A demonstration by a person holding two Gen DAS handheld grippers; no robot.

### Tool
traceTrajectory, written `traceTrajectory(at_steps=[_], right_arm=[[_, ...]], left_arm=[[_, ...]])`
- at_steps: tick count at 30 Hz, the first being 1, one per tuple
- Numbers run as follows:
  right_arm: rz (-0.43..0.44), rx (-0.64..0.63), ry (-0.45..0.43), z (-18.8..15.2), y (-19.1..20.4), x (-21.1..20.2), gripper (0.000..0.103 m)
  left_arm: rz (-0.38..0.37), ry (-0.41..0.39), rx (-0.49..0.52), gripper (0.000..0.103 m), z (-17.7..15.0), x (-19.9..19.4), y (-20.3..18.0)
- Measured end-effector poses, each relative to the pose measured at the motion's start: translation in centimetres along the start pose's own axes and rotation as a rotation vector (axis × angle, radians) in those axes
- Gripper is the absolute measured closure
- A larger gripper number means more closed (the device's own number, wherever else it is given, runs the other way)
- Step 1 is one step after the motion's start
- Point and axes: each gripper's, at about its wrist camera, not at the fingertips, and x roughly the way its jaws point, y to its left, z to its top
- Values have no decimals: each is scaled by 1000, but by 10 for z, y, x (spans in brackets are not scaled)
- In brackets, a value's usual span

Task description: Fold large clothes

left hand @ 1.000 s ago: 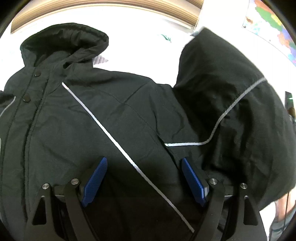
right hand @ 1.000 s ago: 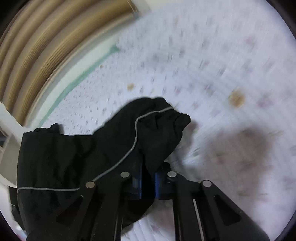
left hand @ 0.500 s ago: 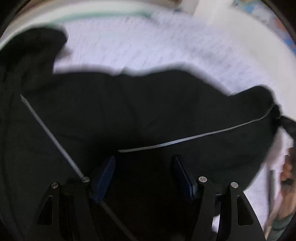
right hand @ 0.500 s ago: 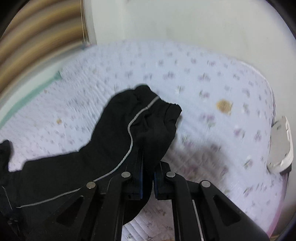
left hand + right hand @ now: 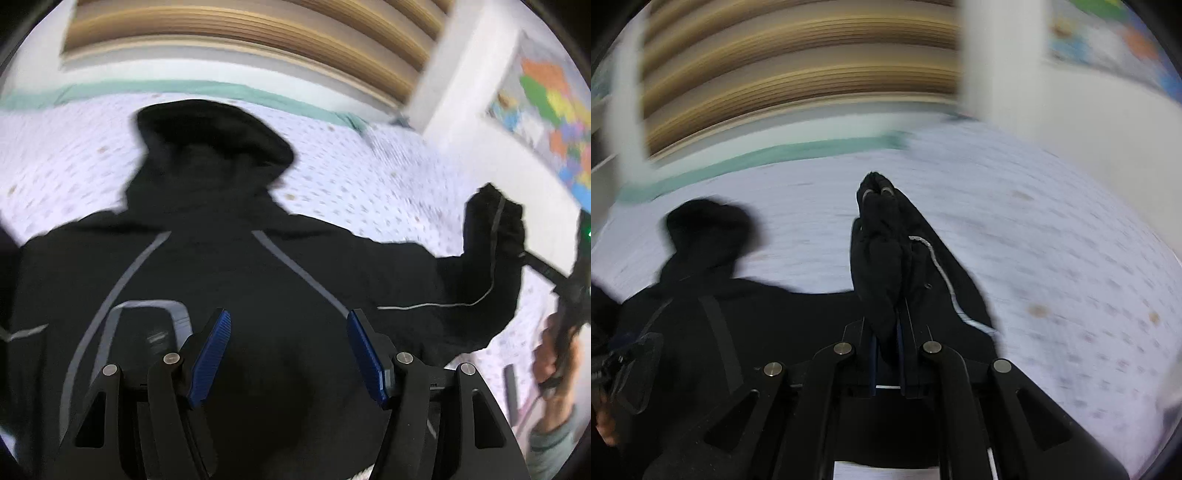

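Note:
A black hooded jacket [image 5: 229, 266] with grey piping lies back side up on a floral bed sheet [image 5: 369, 184], hood [image 5: 207, 136] toward the far side. My left gripper [image 5: 288, 347] is open just above the jacket's lower back, holding nothing. My right gripper [image 5: 886, 343] is shut on the jacket's right sleeve [image 5: 886, 258], holding it stretched out sideways; the sleeve [image 5: 491, 258] and the right gripper's black frame [image 5: 569, 295] also show at the right of the left wrist view. The hood [image 5: 705, 229] appears at the left in the right wrist view.
A teal sheet border [image 5: 184, 90] and a wooden slatted headboard [image 5: 240, 37] run along the far edge of the bed. A white pillar [image 5: 461, 74] and a colourful wall map [image 5: 546, 103] stand at the right. Both views are motion-blurred.
The sleeve, folded over the jacket one second ago, has been pulled out sideways by my right gripper. The jacket now shows its back. My left gripper stayed open.

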Motion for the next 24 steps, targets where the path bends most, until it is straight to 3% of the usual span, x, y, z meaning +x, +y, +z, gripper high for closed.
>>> traceTrajectory(at_steps=[6,12,18,24], right_arm=[[196,-166,17,-6,151,2,92],[354,-268,132,-37,270,43,92],[486,-360,245,-83,361,76,92],[469,-380,345,-119,395,118,87]], left_arm=[[146,-8,17,36,-22,-44,69],[153,-16,-5,36,-38,-63,110],[136,-22,-29,36,-49,-66,138],[107,5,-1,36,-51,-62,145]])
